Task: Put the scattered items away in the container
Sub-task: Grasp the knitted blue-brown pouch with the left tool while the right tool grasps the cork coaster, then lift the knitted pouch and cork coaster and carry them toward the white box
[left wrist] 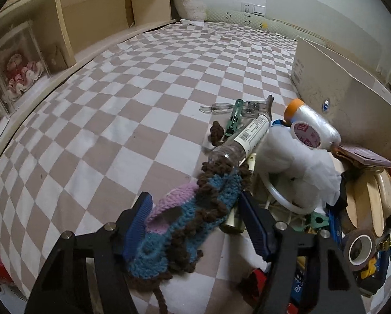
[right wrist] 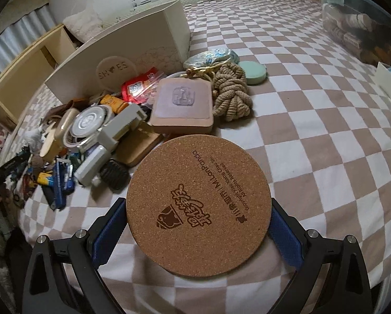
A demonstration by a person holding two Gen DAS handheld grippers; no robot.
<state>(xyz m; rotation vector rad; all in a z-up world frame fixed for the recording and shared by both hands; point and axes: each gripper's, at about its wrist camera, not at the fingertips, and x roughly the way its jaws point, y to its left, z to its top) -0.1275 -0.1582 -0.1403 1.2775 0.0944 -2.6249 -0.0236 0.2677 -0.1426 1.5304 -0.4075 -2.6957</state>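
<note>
My left gripper (left wrist: 195, 209) is closed around a crocheted piece (left wrist: 179, 225) of blue, purple and brown yarn, just above the checked bed cover. To its right lies a pile: a clear bottle (left wrist: 241, 141), a white plush (left wrist: 292, 167), a roll of white film (left wrist: 312, 128), a tape roll (left wrist: 360, 246). My right gripper (right wrist: 198, 209) is shut on a round cork coaster (right wrist: 198, 204), held flat by its edges. The cream shoebox (right wrist: 132, 60) stands open behind the pile; it also shows in the left wrist view (left wrist: 334, 78).
In the right wrist view a pink pad (right wrist: 182, 107), a rope knot (right wrist: 230, 91), a green round case (right wrist: 253, 72) and small clutter (right wrist: 90, 141) lie by the box. A wooden headboard shelf (left wrist: 90, 21) runs along the bed. A clear bin (right wrist: 360, 21) sits far right.
</note>
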